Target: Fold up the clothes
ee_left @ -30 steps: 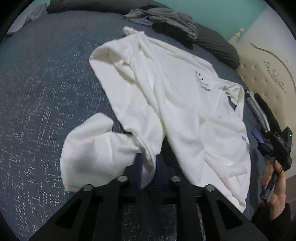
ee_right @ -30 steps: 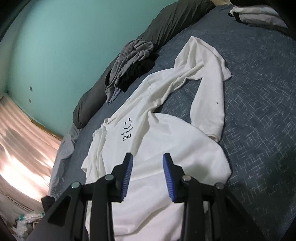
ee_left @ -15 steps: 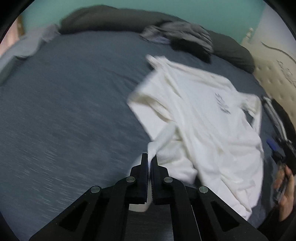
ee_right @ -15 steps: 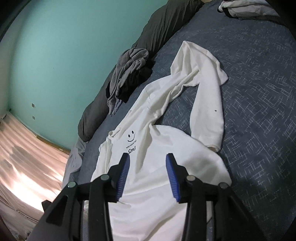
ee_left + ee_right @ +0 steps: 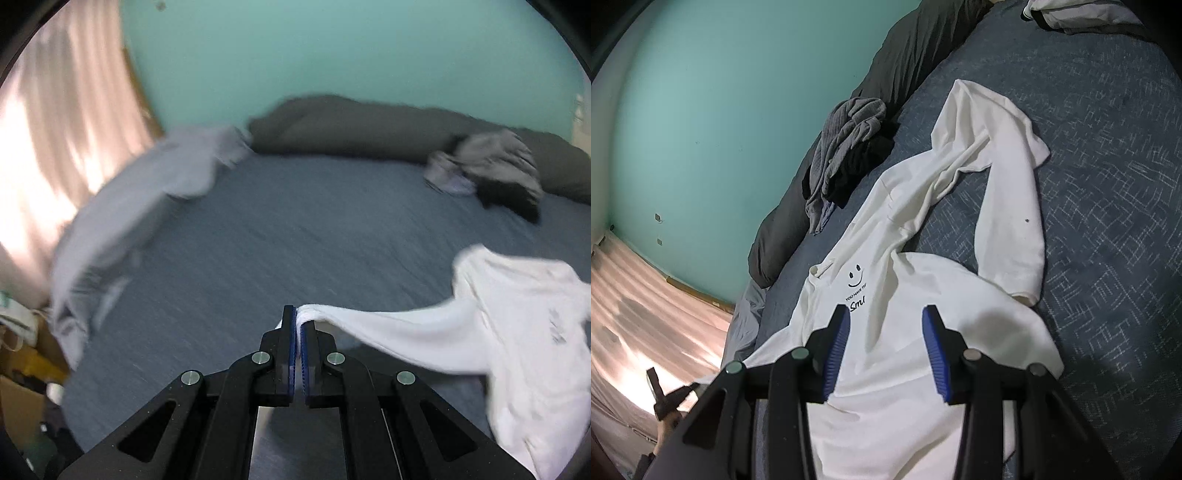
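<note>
Pinching a sleeve end at lower centre of its blurred view, the left gripper (image 5: 297, 325) has its jaws clamped on the white shirt (image 5: 517, 343), which stretches away to the right edge. In the other view the right gripper (image 5: 888, 332) hangs spread apart over the shirt's chest print, holding nothing, bed (image 5: 1108, 184) beneath.

1. We see the left gripper (image 5: 297, 325) is black, with two flat fingers (image 5: 289, 350) lined with blue ridged pads.
2. Round silver screws (image 5: 261, 357) sit on its black arms.
3. The right gripper (image 5: 888, 350) looks the same: black arms, silver screws (image 5: 970, 355), blue ridged pads (image 5: 936, 358).
4. A bit of bare skin on the person's hand (image 5: 666, 428) shows beside it.
</note>
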Demonstrator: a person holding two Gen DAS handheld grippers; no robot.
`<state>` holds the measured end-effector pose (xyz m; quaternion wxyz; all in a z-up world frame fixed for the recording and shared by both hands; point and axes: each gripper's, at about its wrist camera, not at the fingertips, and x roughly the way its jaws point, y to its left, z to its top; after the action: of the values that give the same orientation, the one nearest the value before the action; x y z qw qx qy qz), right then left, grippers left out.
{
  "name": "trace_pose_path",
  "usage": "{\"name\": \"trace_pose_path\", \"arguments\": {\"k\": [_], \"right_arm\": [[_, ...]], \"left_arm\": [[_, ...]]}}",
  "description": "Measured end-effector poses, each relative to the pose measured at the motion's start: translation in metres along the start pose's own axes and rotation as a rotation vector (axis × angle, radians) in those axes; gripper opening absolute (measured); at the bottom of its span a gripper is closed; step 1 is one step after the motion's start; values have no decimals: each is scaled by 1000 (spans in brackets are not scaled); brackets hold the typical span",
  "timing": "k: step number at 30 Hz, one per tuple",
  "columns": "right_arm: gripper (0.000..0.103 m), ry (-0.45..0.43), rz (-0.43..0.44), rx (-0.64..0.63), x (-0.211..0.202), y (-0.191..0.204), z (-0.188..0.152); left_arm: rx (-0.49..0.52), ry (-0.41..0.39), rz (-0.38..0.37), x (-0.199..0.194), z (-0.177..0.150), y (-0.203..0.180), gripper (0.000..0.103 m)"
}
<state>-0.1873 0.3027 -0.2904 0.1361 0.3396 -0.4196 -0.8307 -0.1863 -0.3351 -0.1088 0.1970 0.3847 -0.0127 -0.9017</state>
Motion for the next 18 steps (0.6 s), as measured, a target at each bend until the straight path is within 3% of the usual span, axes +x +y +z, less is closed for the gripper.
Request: {"name": "trace_pose_path", "arguments": {"k": [4,11,18], "right_arm": [[41,8,-1,2,4,0,-1],[41,4,-6,5,3,-3,0],[41,8,-7,12,4,-5,0]], "left_arm": [[20,46,15,20,-8,1,2],[17,181,-10,73,-75,-9,2],[-39,358,-89,100,-121,-17,3]]}}
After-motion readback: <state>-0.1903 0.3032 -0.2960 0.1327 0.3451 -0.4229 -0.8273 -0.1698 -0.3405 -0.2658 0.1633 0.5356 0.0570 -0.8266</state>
